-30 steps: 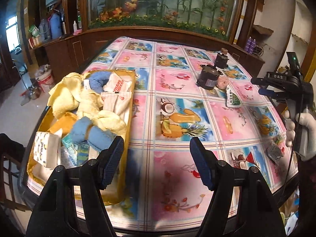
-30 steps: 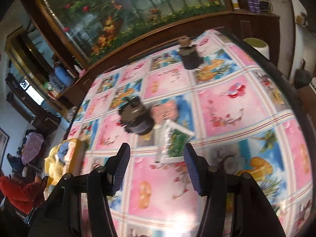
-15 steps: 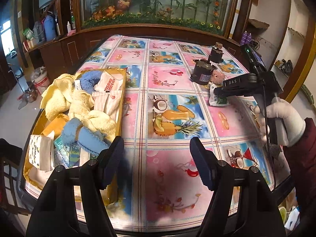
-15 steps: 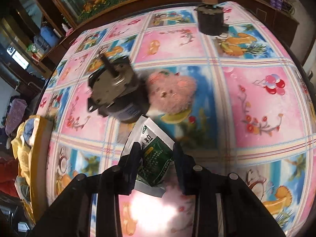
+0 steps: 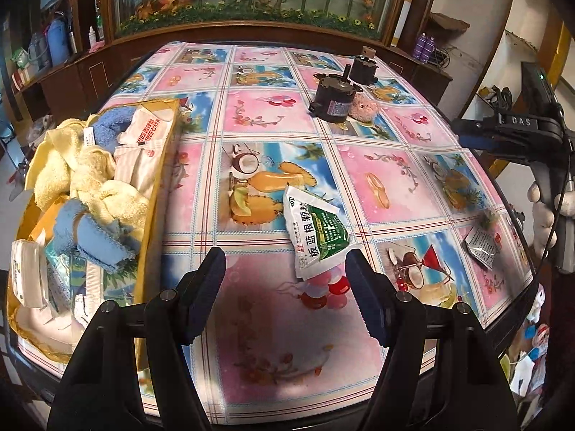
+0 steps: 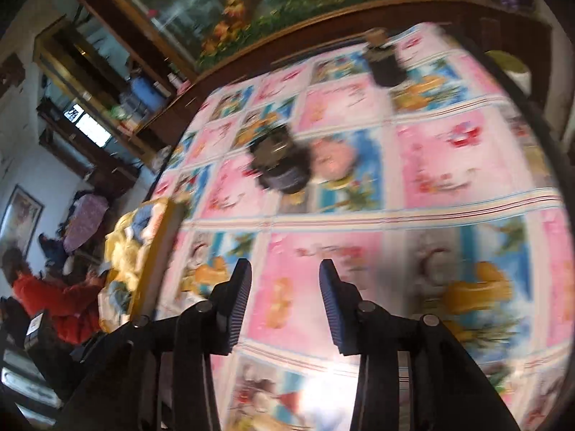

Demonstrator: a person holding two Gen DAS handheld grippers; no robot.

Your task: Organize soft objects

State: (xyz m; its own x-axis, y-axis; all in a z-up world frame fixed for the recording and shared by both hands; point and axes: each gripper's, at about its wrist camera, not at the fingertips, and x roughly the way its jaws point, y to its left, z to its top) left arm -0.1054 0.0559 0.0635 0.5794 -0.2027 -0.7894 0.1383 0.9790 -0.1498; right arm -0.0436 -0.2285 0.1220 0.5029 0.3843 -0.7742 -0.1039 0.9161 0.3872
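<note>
The green packet lies on the counter before the left gripper, jaws apart; the right gripper, just reopening, holds nothing.

On my table I count one yellow tray — heaped with soft things: two blue rolled cloths, several pale yellow towels too tangled to number, and a few white packets. Out on the cloth lie one green-and-white sachet, one small silver packet, two dark motors and one pink plush toy. I carry two grippers — each with two fingers.
</note>
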